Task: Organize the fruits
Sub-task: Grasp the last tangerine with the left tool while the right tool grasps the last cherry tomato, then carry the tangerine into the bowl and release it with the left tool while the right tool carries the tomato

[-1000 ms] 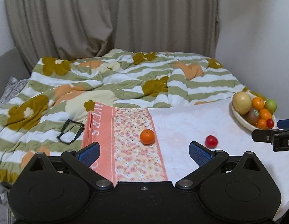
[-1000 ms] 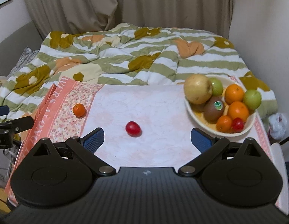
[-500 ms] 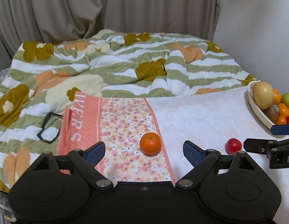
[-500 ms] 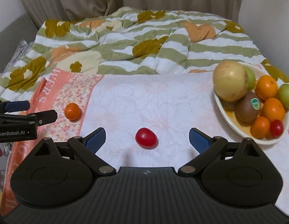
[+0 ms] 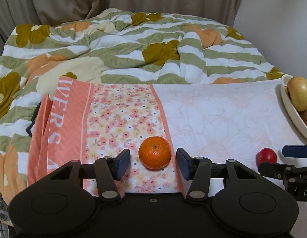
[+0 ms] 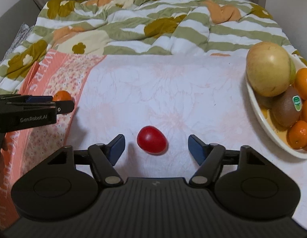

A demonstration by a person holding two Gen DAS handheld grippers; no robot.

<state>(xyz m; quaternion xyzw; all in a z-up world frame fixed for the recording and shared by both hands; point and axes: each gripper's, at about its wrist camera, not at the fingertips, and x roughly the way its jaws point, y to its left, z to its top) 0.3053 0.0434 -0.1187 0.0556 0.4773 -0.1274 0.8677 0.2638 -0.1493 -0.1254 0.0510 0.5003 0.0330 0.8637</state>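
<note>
Both cameras sit low and close over the cloth-covered worktop point(image 5: 223, 119), facing the bed's striped quilt point(image 5: 123, 45). The left view looks along the left claw point(image 5: 153, 161), the right along the right claw point(image 6: 156, 148). Both share the cloth, quilt and fruit bowl point(image 6: 258, 111).

Left gripper point(image 5: 153, 163), right gripper point(image 6: 156, 148): jaws spread wide, low, level.

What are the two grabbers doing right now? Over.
Left gripper open, straddling round orange tangerine. Right gripper open around small red oval fruit. Neither gripped yet. White fruit bowl at right, path clear.
</note>
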